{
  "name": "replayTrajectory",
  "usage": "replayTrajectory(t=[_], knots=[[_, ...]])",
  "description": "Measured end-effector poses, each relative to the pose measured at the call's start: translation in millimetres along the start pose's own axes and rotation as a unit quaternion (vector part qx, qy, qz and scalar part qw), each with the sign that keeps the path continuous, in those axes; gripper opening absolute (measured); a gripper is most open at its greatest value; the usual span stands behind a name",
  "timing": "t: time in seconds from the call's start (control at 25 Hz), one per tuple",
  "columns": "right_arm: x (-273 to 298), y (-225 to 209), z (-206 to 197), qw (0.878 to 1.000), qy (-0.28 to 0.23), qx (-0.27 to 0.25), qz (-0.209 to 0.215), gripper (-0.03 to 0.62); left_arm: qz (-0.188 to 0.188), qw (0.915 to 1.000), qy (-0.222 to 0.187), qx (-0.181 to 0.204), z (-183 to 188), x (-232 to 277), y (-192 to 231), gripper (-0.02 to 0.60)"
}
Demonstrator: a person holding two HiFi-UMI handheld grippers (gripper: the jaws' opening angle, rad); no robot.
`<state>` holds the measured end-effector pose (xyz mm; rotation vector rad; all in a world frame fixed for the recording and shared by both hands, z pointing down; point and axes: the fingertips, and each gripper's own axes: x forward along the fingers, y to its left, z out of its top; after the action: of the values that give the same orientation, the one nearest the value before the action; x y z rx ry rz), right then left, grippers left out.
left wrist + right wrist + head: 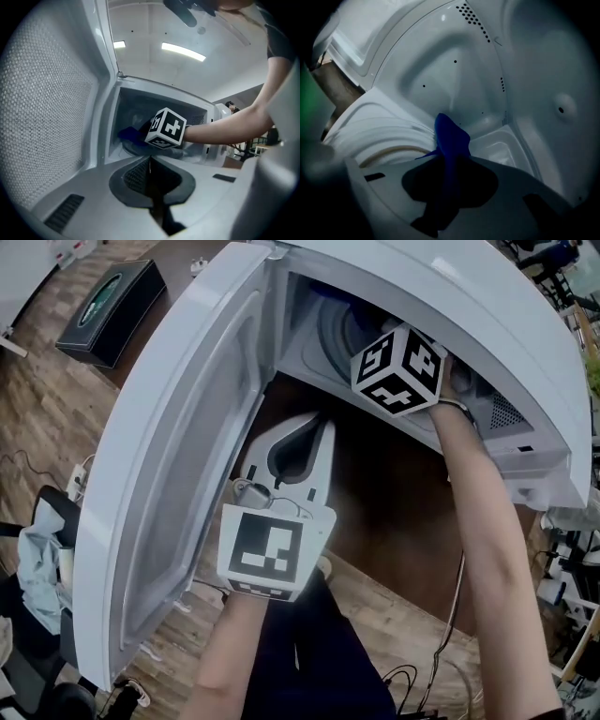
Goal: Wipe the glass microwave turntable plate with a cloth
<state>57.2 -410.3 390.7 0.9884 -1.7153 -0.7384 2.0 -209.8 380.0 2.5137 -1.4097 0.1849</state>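
The white microwave (487, 343) stands with its door (178, 456) swung wide to the left. In the right gripper view the glass turntable plate (379, 133) lies in the cavity, its curved rim at the left. My right gripper (447, 157) is inside the cavity, shut on a blue cloth (451, 138) that sticks out past the jaws above the plate. From the head view only its marker cube (398, 368) and the forearm show. My left gripper (305, 427) hovers in front of the opening, jaws together with nothing in them. The left gripper view shows the blue cloth (129, 136) beside the cube.
The open door blocks the left side. A brown tabletop (394, 512) shows under the microwave's front. A black box (111, 298) sits at the far left on the wooden floor. Cables (412, 681) lie on the floor near the person's legs.
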Motion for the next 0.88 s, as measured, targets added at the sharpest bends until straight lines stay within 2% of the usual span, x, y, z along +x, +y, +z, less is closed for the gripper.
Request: replayTrajectory(t=[0.4, 0.64, 0.88], knots=[[14.5, 6.5, -5.6, 0.996, 0.022, -0.078, 0.030, 0.063, -0.008, 0.9999, 0.004, 0.004, -7.6, 1.0, -2.0, 0.006], [17.3, 7.7, -30.0, 0.993, 0.070, -0.088, 0.042, 0.063, -0.019, 0.9997, 0.010, 0.006, -11.6, -1.3, -6.8, 0.006], [15.1, -0.7, -63.8, 0.986, 0.131, -0.102, 0.037, 0.063, -0.023, 0.9996, 0.012, 0.010, -12.5, -1.9, -9.4, 0.006]])
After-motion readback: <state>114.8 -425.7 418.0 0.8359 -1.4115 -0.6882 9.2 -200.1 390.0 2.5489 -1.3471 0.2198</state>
